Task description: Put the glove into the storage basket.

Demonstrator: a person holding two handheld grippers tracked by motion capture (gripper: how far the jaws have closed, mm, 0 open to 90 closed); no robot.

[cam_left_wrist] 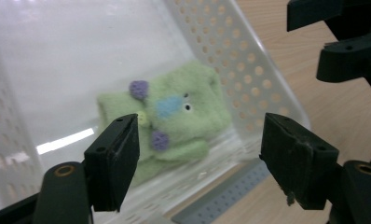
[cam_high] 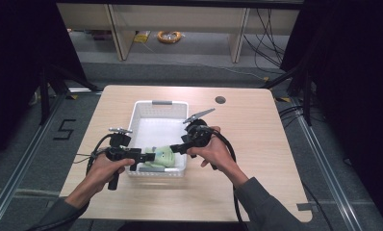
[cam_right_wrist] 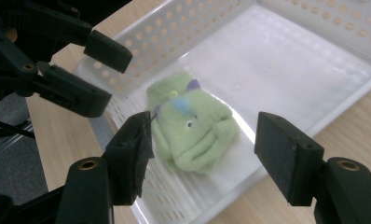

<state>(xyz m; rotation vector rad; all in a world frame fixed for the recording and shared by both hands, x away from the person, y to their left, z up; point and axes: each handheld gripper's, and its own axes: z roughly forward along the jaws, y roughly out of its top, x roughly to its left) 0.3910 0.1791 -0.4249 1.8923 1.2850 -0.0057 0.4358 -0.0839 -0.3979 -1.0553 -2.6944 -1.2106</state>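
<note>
L tool (cam_high: pixel 149 155) & R tool (cam_high: pixel 173 148): jaws apart, empty.

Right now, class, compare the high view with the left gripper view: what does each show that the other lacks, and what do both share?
High view alone: the whole table, both hands, and a yellow coil on the floor beyond. Left gripper view alone: the sock's face, with purple spots, a blue patch and small eyes. Both share: the green sock lying in the white basket, with the left gripper open above it.

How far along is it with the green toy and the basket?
Done: the green toy lies in the white basket, at its near end. In hand: nothing; the left claw and right claw are open above it. Left: pulling both claws away, it seems.
</note>
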